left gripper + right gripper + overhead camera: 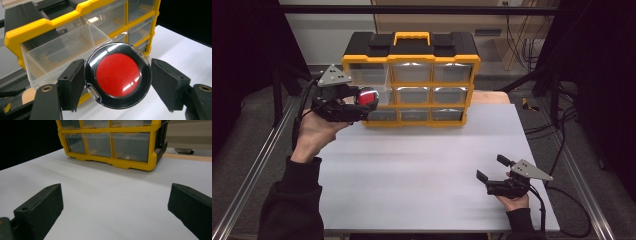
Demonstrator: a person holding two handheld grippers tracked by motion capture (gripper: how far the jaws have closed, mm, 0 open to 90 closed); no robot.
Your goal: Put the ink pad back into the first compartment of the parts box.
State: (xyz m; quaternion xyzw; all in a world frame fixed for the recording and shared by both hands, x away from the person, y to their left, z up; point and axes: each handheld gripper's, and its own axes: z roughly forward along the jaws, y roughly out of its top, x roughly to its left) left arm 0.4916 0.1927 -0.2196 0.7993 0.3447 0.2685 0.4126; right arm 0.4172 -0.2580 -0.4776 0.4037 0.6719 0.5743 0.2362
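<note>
Drawers of clear plastic, in three rows of three, fill the front of a yellow and black organizer (411,80) that stands at the far middle of the white worktop (422,170), with a yellow carry handle on its black lid. At the cabinet's left end, the left gripper (362,102) is raised off the worktop in the person's left hand (314,132) and carries a round case (367,96) with a red centre, a black ring and a clear cover. In the left gripper view the jaws pinch this round case (118,75) from either side: the left jaw presses its edge, while the right jaw sits at the opposite edge with a sliver of a gap showing, so contact there cannot be told for sure. Just behind the case, one clear drawer (67,47) of the top row is pulled out from the organizer (30,27) and looks empty. The right gripper (493,169) rests low near the front right of the worktop, well apart from the cabinet, held in the right hand (513,201). Its jaws are spread wide with nothing between them, and the right gripper view looks along them across bare white worktop (107,195) toward the organizer's (130,163) lower drawers, which are shut.
</note>
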